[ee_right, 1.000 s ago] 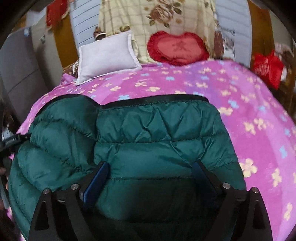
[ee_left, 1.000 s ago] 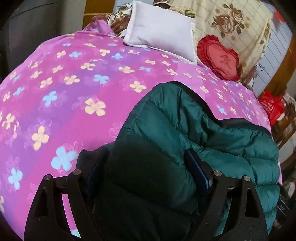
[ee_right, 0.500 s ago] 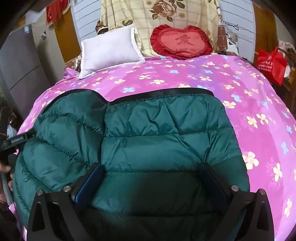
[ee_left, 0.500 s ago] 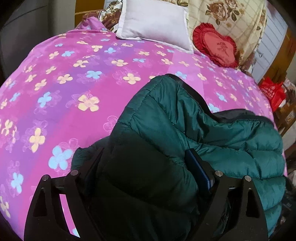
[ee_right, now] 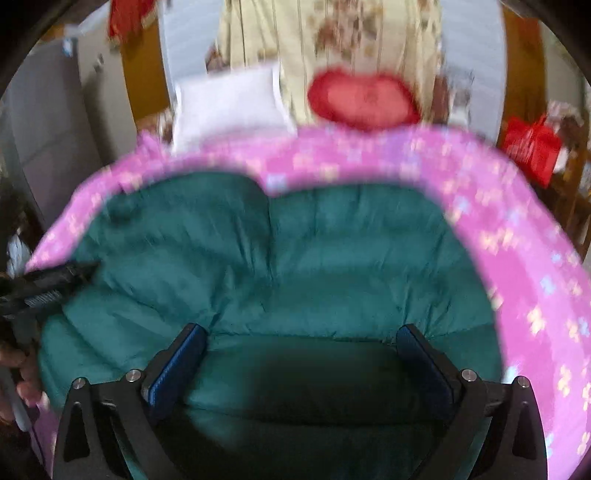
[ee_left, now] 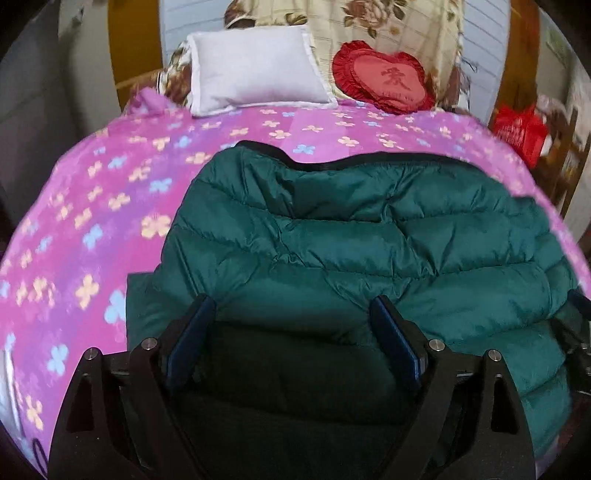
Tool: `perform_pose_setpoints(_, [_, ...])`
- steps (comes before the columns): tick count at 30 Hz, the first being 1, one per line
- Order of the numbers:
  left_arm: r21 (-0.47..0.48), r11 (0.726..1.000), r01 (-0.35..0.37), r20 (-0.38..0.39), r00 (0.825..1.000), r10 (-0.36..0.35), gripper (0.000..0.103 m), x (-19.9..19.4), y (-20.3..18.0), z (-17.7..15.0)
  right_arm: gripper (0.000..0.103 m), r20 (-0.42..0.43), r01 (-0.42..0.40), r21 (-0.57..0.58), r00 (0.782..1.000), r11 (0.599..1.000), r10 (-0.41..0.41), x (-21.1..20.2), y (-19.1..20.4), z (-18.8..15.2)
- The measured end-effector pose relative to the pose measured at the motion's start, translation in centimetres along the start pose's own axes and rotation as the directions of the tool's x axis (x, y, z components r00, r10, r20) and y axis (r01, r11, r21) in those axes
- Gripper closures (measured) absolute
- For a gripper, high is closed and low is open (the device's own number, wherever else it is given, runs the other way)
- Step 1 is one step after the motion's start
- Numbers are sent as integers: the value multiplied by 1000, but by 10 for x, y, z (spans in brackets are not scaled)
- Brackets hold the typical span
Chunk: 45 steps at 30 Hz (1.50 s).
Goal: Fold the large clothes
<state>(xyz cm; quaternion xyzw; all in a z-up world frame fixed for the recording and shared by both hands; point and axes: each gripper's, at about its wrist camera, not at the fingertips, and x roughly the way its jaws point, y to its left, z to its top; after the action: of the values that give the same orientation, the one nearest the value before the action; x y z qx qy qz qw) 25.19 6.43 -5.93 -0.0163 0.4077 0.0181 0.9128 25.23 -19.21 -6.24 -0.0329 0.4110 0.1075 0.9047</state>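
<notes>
A dark green puffer jacket [ee_left: 369,258] lies folded in a thick bundle on the pink flowered bedspread [ee_left: 92,229], its black-trimmed edge facing the pillows. My left gripper [ee_left: 291,301] hovers over the jacket's near left part, open, its blue pads [ee_left: 188,339] clear of the fabric. My right gripper [ee_right: 299,328] stands wide open over the jacket's [ee_right: 295,266] near middle, with only shadowed fabric below the jaws. The right wrist view is blurred. In that view the left gripper's side [ee_right: 48,284] shows at the jacket's left edge, with a hand [ee_right: 18,369] behind it.
A white pillow [ee_left: 255,70] and a red heart cushion [ee_left: 384,77] sit at the head of the bed against a floral quilt [ee_left: 388,22]. A red bag [ee_left: 521,125] hangs off the bed's right side. Bare bedspread [ee_right: 535,295] lies left and right of the jacket.
Both grippers have drawn back from the jacket and their pads have come free of the fabric. The left view has rolled and swung right, and the right jaws stand wider.
</notes>
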Motion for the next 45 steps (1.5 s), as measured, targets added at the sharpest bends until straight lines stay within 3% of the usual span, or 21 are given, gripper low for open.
perform_pose_setpoints(4, [-3,1000,6,5,1000,-6,15,8,4,1,0,-32,9,5,999,1000,-9,11,1,3])
perform_pose_setpoints(7, [-36,999,26,28,999,-25,15,-6,11,-3,1,-14,36,37,999,999,-36,2,1,3])
perform_pose_setpoints(8, [-44,998,39,42,998,-37,15,-16,12,-6,1,17,45,58,999,997,-46,-10,4,4])
perform_pose_setpoints(10, [-56,997,54,72,996,-50,15,-32,16,-9,1,105,-19,51,994,999,13,-35,19,9])
perform_pose_setpoints(12, [-83,996,32,81,996,-26,15,-41,22,-13,1,140,-22,11,990,1000,20,-47,35,11])
perform_pose_setpoints(14, [-104,995,-9,38,999,13,15,-35,28,-20,1,105,2,-40,994,999,2,-37,51,12])
perform_pose_setpoints(17, [-99,995,-25,-7,1000,24,13,-21,30,-27,0,-19,4,-37,1000,999,-5,-1,52,3])
perform_pose_setpoints(21, [-100,995,-21,-16,1000,19,13,-20,31,-27,0,-24,-20,-32,1000,999,19,-2,45,4])
perform_pose_setpoints(24, [-130,991,-6,-8,1000,5,13,-27,37,-28,0,74,-30,-3,997,1000,31,-29,34,9])
perform_pose_setpoints(26, [-141,990,-9,-6,1000,9,13,-29,41,-29,0,121,32,31,992,999,-36,-42,18,11])
perform_pose_setpoints(28, [-150,989,-16,-14,1000,14,13,-28,46,-30,0,56,87,77,994,993,-91,-31,-1,9])
perform_pose_setpoints(30, [-162,987,-10,-36,999,4,13,-25,51,-31,0,-60,76,97,996,992,-71,-6,-14,1])
perform_pose_setpoints(34, [-159,987,-2,-28,1000,-3,13,-26,53,-31,0,-47,59,35,997,998,-57,-8,-11,3])
perform_pose_setpoints(37, [-155,988,12,21,1000,-9,13,-36,59,-28,0,51,44,76,998,996,-48,-34,-29,6])
perform_pose_setpoints(39, [-155,988,7,58,998,2,13,-42,62,-24,0,110,74,93,990,993,-85,-47,-43,5])
perform_pose_setpoints(43, [-145,988,-60,5,998,61,12,-27,68,-22,0,-7,144,99,990,985,-144,-26,-70,-1])
perform_pose_setpoints(44, [-156,987,-41,-23,999,38,11,-20,71,-23,0,-58,112,120,993,986,-106,-15,-80,-5])
perform_pose_setpoints(45, [-189,982,-11,-43,999,3,11,-16,77,-24,0,-78,31,177,997,984,-17,-10,-92,-6])
